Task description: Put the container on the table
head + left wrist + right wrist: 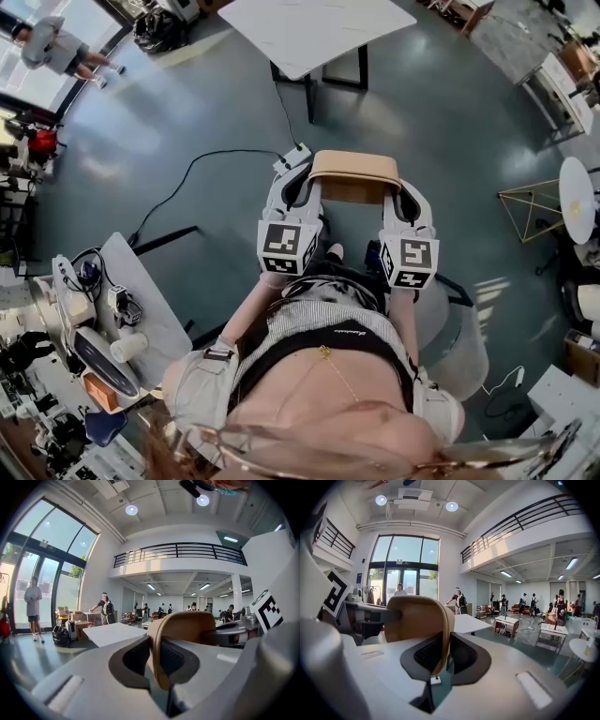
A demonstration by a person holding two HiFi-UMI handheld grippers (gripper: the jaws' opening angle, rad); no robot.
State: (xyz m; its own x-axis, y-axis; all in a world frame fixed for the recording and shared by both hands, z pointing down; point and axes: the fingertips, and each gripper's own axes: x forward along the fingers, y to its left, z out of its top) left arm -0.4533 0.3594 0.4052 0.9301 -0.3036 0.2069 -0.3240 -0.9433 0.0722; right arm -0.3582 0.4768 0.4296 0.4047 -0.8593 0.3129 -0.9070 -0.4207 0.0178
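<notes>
The left gripper [298, 187] is shut tightly on the left end wall of the container [354, 169], which is held in the air over the floor [450, 122], well short of the table [309, 28]. Its long axis is laid from left to right, and its open side seems turned toward the person [319, 375]. The right end wall is clamped in the closed right gripper [409, 199].

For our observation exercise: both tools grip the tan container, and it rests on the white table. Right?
One detail is wrong. The left tool and the right tool do grip the tan container, but it does not rest on the white table: the head view shows it held above the floor, the table farther ahead.
</notes>
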